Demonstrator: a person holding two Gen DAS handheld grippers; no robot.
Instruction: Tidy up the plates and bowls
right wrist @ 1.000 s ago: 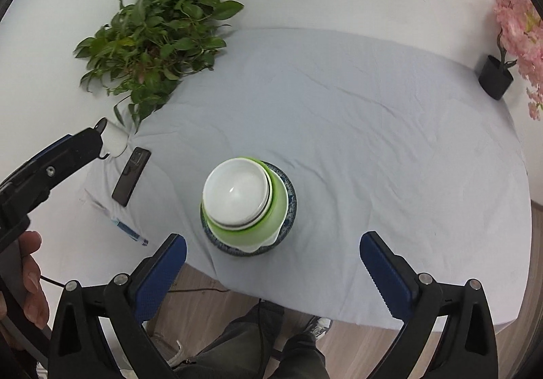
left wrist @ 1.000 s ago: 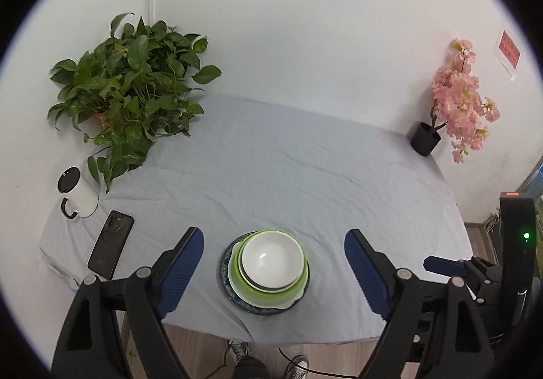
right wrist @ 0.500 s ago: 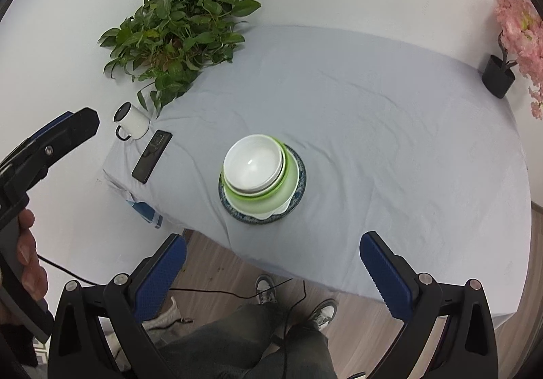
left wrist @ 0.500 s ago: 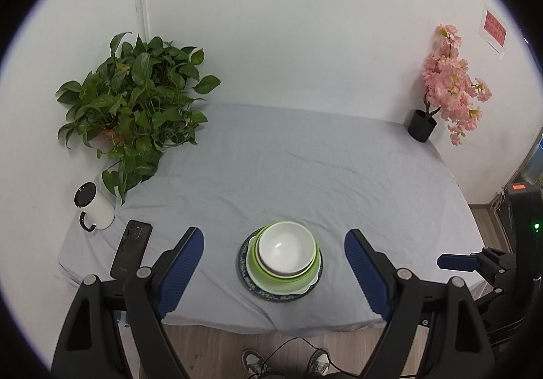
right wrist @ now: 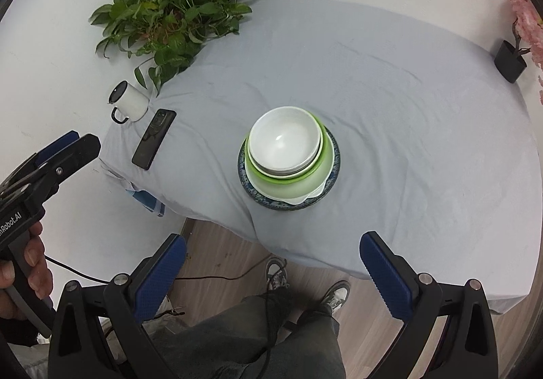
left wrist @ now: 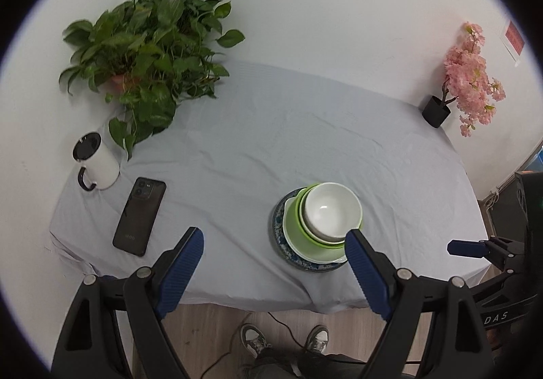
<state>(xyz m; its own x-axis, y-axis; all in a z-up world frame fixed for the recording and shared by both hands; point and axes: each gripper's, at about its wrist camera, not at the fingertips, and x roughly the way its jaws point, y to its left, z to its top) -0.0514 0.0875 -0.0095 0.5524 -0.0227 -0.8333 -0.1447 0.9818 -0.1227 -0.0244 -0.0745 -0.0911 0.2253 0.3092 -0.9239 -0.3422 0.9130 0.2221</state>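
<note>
The left hand-held gripper [left wrist: 273, 256] hangs above the near edge of the surface [left wrist: 305, 141], tilted down toward it, with its blue-padded fingers [left wrist: 183, 270] spread wide and nothing between them. Its right finger crosses in front of the near right rim of the dish stack, which sits ahead and to the right of its centre line. The right hand-held gripper [right wrist: 271, 267] is held off the near edge, over the floor and the person's legs, also spread wide and empty; the stack lies straight ahead of it, well apart. In its view the left tool shows at the left edge, gripped by the person's hand [right wrist: 30, 263].

The stack stands near the front of the surface: a white bowl [right wrist: 285, 141] nested in a green bowl [right wrist: 292, 183], on a white dish, on a blue-patterned plate [right wrist: 334, 158]. A black phone [left wrist: 139, 216] and a white mug [left wrist: 96, 161] lie toward the left, near a leafy plant [left wrist: 149, 56].
</note>
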